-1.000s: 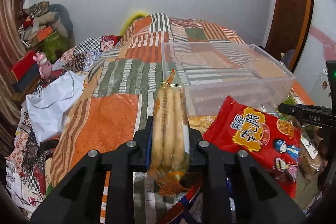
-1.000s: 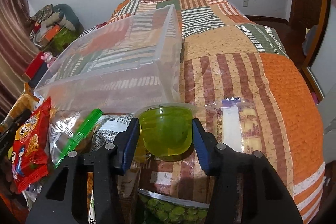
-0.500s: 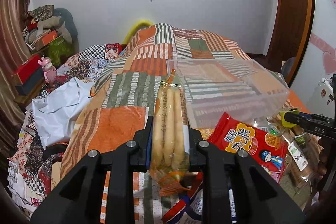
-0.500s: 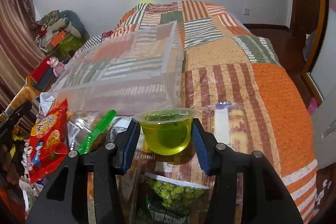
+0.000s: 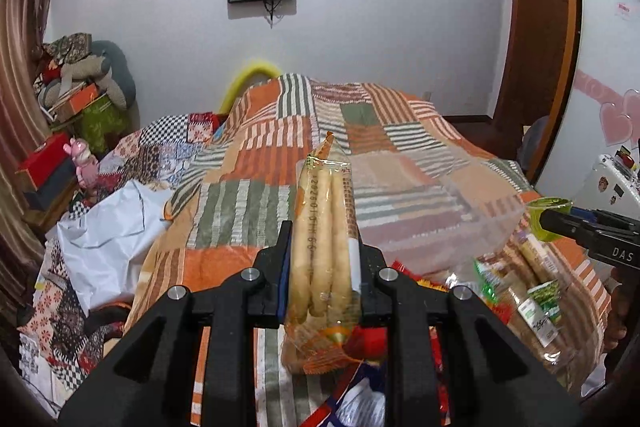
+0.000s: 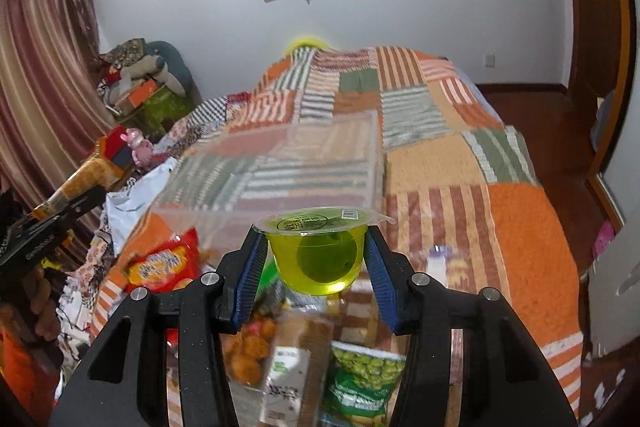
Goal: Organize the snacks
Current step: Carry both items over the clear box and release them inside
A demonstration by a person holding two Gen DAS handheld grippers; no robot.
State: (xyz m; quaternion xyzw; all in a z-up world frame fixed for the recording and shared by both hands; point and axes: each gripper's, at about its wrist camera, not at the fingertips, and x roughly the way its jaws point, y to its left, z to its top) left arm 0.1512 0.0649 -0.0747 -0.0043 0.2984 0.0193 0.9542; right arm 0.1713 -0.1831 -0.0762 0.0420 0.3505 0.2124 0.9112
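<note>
My left gripper [image 5: 322, 247] is shut on a clear packet of long biscuit sticks [image 5: 322, 223], held upright above the bed. My right gripper [image 6: 316, 247] is shut on a green jelly cup [image 6: 318, 251] with a sealed lid, lifted over the snack pile. A clear plastic bin [image 6: 280, 167] stands on the patchwork quilt just beyond both grippers. In the left wrist view the jelly cup [image 5: 548, 215] and the right gripper's finger show at the right edge. The biscuit packet [image 6: 76, 183] shows at the left of the right wrist view.
Loose snacks lie below the grippers: a red bag [image 6: 164, 263], a green pea bag [image 6: 368, 379], a long cracker pack [image 5: 532, 291]. A white bag [image 5: 104, 239] lies left on the bed. Boxes and soft toys [image 5: 72, 99] are piled by the curtain.
Both grippers have risen with their loads. The bin and the snack pile now sit lower in both views, and more of the wall and screens shows.
</note>
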